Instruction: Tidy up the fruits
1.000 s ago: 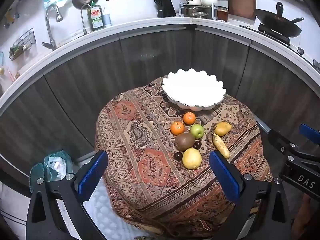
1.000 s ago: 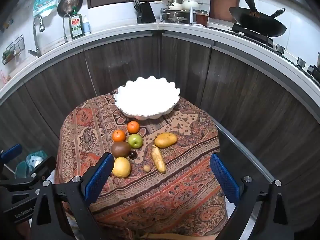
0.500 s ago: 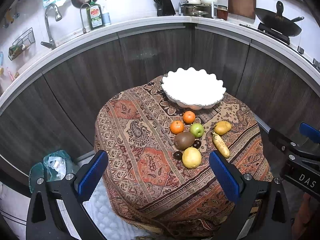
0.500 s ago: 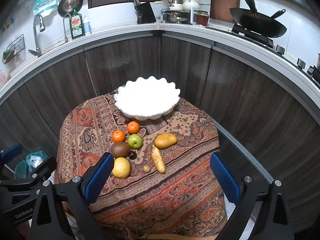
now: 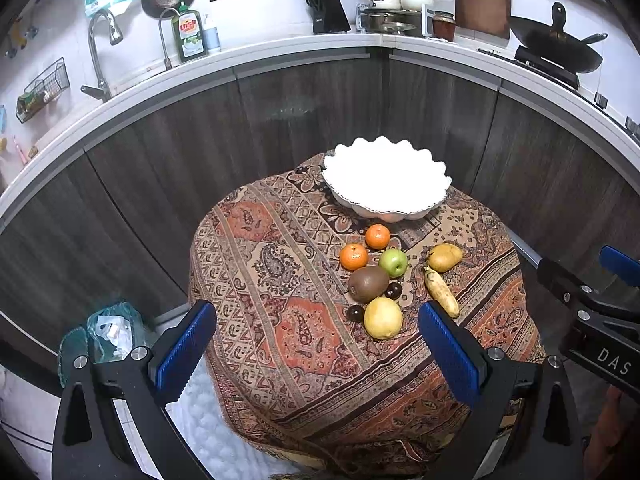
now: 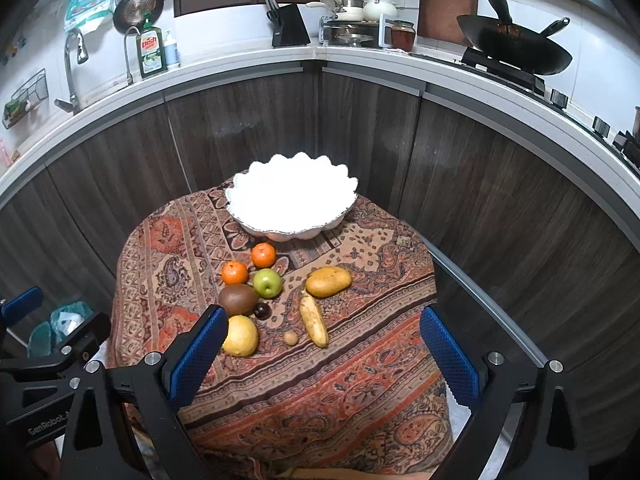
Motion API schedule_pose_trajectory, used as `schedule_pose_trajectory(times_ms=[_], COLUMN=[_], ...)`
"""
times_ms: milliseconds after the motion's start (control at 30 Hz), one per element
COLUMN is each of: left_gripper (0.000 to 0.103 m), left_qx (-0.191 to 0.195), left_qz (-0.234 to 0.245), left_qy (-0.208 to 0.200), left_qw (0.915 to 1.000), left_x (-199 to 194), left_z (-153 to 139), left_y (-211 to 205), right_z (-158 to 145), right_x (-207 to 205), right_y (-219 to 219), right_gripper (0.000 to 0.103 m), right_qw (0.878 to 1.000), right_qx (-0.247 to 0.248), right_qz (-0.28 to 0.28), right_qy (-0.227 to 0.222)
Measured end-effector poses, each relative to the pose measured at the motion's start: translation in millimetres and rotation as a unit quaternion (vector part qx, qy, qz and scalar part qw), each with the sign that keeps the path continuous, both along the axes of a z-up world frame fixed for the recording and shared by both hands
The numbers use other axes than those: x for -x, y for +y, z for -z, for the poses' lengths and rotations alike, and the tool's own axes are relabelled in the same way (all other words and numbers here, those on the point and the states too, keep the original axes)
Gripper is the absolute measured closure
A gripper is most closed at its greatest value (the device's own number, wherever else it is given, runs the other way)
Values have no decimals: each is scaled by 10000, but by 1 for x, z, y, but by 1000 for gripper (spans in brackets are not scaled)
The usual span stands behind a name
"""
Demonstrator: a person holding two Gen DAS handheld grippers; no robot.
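Note:
A white scalloped bowl [image 5: 386,178] [image 6: 292,200] stands at the far side of a small table under a patterned cloth [image 5: 280,304]. In front of it lie two oranges [image 5: 354,257] [image 5: 377,236], a green apple [image 5: 393,262], a kiwi [image 5: 368,283], a yellow lemon [image 5: 383,317], two dark plums [image 5: 393,291], a small banana [image 5: 441,293] [image 6: 314,321] and a yellow mango [image 5: 445,257] [image 6: 329,281]. A small brown fruit [image 6: 291,337] lies beside the banana. My left gripper [image 5: 316,350] and right gripper [image 6: 322,354] hover open, short of the fruit, holding nothing.
Dark curved cabinets and a white counter [image 5: 280,50] ring the table, with a tap [image 5: 100,52], knife block [image 5: 326,14] and wok [image 6: 514,50]. A bag of rubbish [image 5: 106,330] sits on the floor at left. The right gripper's body [image 5: 592,312] shows at the left view's right edge.
Both views have shifted only slightly; the grippers stay open and the fruit has not moved.

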State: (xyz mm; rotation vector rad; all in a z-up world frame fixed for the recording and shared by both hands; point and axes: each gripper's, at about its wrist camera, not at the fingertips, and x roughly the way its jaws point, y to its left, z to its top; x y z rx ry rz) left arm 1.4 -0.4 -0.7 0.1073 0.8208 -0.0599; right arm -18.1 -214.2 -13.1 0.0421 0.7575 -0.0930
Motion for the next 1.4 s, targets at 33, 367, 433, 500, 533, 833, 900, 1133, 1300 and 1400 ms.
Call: schedule_pose_trajectory(times_ms=[33, 367, 433, 500, 533, 833, 900, 1133, 1300, 1400], left_gripper=[0, 0, 0, 0, 0, 0, 0, 0, 0, 0], left_qx=[1, -8, -14, -15, -20, -17, -18, -20, -24, -26], left_qz=[-1, 6, 7, 6, 6, 12, 15, 14, 10, 9], left_qy=[-4, 12, 10, 14, 15, 26, 40, 38, 31, 37], left_qw=[10000, 10000, 10000, 10000, 10000, 10000, 10000, 10000, 10000, 10000], left_x=[0, -2, -2, -2, -2, -2, -3, -3, -3, -3], left_z=[-1, -3, -2, -2, -2, -1, 1, 1, 2, 3], left_y=[0, 1, 1, 1, 1, 2, 2, 1, 2, 2], right_z=[0, 1, 0, 0, 0, 1, 1, 2, 2, 2], right_x=[0, -1, -1, -1, -2, -2, -2, -2, -3, -3], right_y=[0, -1, -1, -1, -1, -1, -1, -1, -1, -1], right_gripper=[5, 5, 5, 5, 5, 5, 5, 5, 5, 5], right_qw=[10000, 10000, 10000, 10000, 10000, 10000, 10000, 10000, 10000, 10000], right_qx=[4, 3, 12, 12, 13, 12, 16, 17, 15, 15], right_qz=[0, 11, 17, 19, 19, 20, 23, 24, 28, 26], right_qy=[-3, 9, 6, 15, 19, 15, 19, 27, 31, 34])
